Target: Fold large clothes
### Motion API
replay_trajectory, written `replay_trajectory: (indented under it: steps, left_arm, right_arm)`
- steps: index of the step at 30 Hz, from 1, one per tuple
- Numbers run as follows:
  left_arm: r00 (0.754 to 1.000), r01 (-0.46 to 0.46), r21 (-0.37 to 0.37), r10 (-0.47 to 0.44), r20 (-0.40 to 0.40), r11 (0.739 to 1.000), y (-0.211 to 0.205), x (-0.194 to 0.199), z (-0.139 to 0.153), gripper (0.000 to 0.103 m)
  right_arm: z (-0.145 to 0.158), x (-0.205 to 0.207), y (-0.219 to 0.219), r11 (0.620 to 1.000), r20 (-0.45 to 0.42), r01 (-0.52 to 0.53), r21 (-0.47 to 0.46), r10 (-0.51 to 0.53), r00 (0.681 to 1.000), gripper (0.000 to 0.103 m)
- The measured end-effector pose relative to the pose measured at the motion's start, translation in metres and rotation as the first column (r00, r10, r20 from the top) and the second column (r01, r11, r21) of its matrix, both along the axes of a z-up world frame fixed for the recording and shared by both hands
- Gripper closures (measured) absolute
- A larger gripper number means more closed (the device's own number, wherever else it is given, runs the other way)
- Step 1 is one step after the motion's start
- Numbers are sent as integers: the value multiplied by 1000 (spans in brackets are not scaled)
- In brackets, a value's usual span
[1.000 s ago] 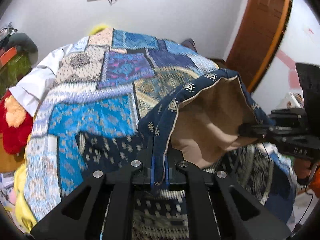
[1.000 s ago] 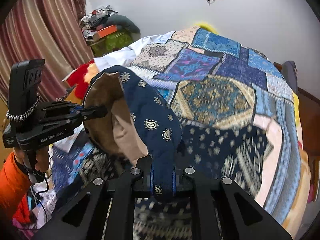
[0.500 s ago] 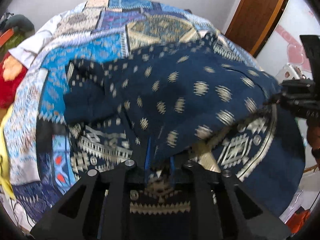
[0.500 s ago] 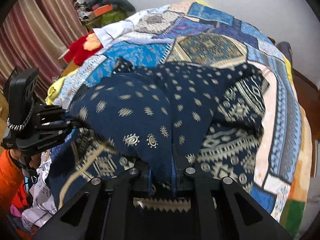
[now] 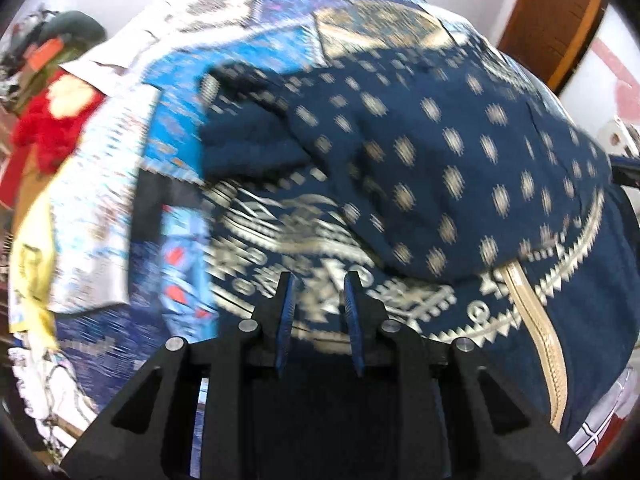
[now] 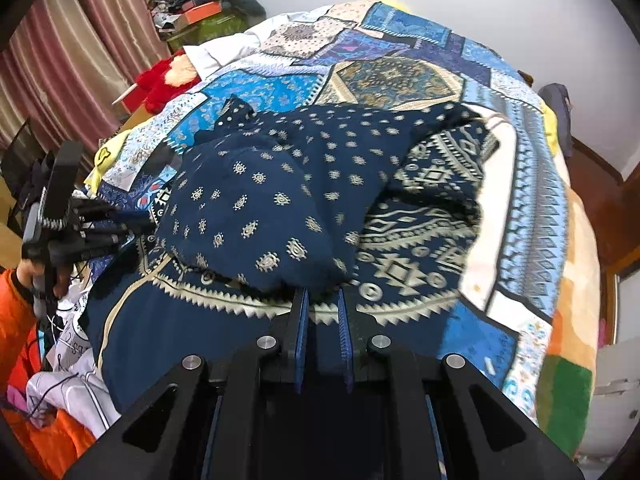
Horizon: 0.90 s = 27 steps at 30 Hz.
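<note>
The navy garment (image 6: pixel 280 200) lay folded over mid-frame on the patchwork bed (image 6: pixel 400 76). Both the left gripper (image 5: pixel 318 280) and right gripper (image 6: pixel 322 296) had fingers released, empty.

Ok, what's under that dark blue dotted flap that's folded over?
Under the dotted flap lies the same garment's patterned border, spread on the patchwork quilt. Whatever sits beneath the flap's middle is covered.

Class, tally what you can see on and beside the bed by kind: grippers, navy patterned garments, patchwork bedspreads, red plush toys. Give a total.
Grippers: 2, left gripper and right gripper
Navy patterned garment: 1
Patchwork bedspread: 1
Red plush toy: 1
Total: 5
</note>
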<state>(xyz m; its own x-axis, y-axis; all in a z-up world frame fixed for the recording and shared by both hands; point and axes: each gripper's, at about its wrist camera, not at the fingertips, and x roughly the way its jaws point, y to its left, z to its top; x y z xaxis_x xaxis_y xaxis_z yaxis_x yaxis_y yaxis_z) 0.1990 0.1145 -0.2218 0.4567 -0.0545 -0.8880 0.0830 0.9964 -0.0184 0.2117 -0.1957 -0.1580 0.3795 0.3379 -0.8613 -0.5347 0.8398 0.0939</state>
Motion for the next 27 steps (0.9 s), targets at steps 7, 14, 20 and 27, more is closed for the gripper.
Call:
replay_trajectory:
  steps: [7, 14, 20, 27]
  left_arm:
    - [992, -29, -29, 32, 121, 999, 8, 32, 49, 59]
    - [993, 19, -150, 0, 121, 988, -24, 74, 40, 37]
    - [997, 71, -120, -74, -19, 990, -54, 78, -23, 36]
    - [999, 34, -148, -35, -2, 988, -43, 57, -35, 25]
  right_arm:
    - [30, 25, -12, 997, 57, 74, 23, -75, 996, 92]
    - [16, 55, 36, 999, 11, 39, 2, -39, 999, 92]
    - [-41, 57, 59, 982, -32, -7, -189, 1, 999, 92]
    - [-43, 54, 43, 988, -30, -3, -157, -2, 1000, 92]
